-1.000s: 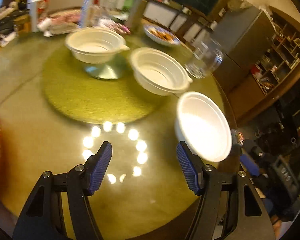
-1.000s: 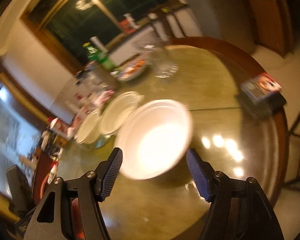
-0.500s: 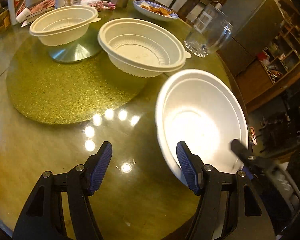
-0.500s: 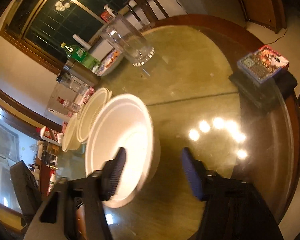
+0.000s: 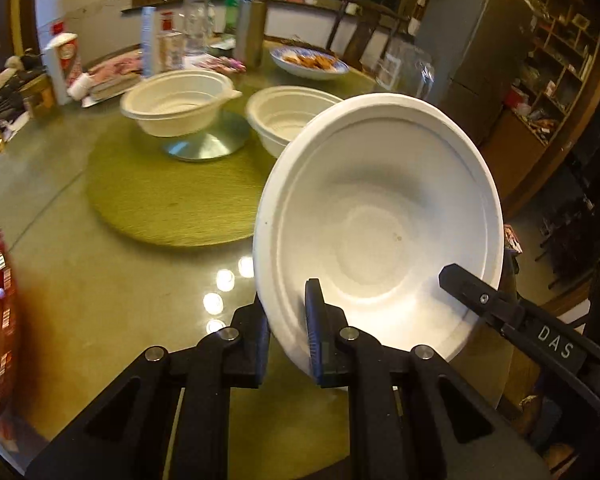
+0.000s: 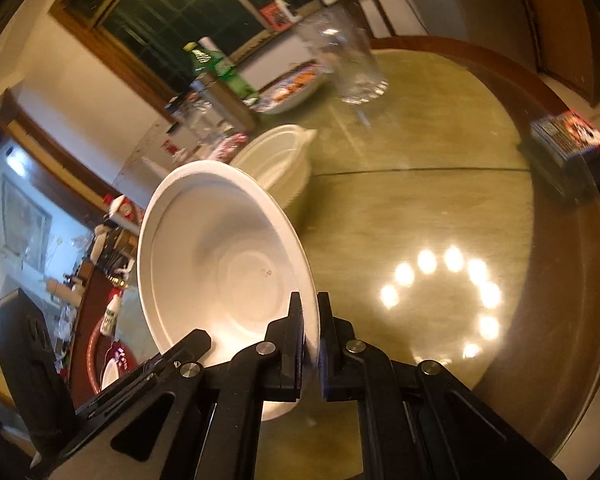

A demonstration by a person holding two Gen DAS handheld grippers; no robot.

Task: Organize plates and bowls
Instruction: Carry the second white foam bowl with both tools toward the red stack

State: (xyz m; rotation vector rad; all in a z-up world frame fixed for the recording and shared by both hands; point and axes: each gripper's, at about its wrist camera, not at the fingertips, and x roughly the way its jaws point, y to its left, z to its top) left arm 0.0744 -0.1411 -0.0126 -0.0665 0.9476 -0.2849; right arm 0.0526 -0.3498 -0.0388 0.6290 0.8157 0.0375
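We had the white bowl [image 5: 380, 232] tilted above the table [image 5: 100, 280] — the left tongs [image 5: 286, 320] pinched its near rim, the right tongs [image 6: 310, 332] its opposite edge. Two more bowls [image 5: 180, 100] sat behind, seemingly on the round mat [image 5: 160, 208].

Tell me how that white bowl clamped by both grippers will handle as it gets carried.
The white bowl looks like thin disposable foam or plastic, so probably light. The left gripper and right gripper each pinch only its rim, on opposite sides, so that thin wall may flex. It hangs tilted above the glass tabletop; uneven pulling could buckle it.
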